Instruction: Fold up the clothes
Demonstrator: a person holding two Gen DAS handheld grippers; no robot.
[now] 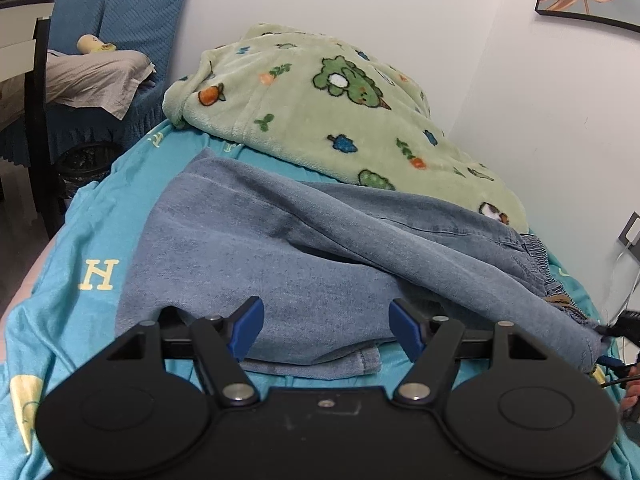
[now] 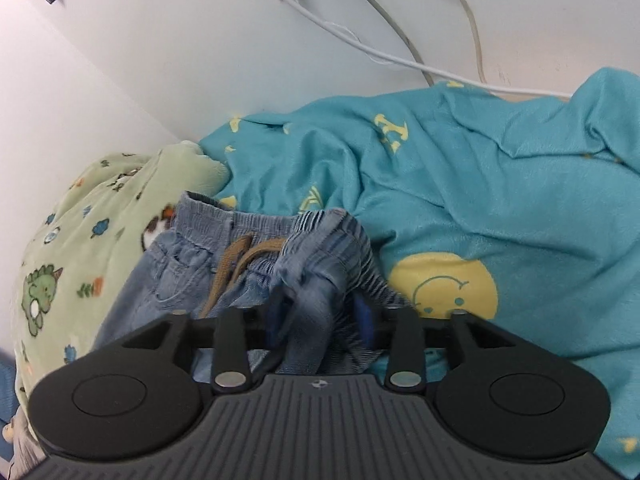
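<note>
Blue jeans (image 1: 280, 248) lie across the teal sheet (image 1: 80, 240), legs to the left and elastic waist to the right. My left gripper (image 1: 326, 332) hovers open over the hem edge of the legs, with nothing between its blue pads (image 1: 248, 332). In the right wrist view the waistband (image 2: 188, 264) with its brown drawstring (image 2: 236, 268) is bunched up. My right gripper (image 2: 322, 318) has its jaws apart, and a fold of the waistband denim hangs between them, draped over the left pad.
A green fleece blanket (image 1: 320, 112) with a dinosaur print lies heaped against the wall behind the jeans. White cables (image 2: 400, 56) run down the wall to the sheet (image 2: 480, 200). A blue covered chair (image 1: 132, 12) stands beyond the far left end.
</note>
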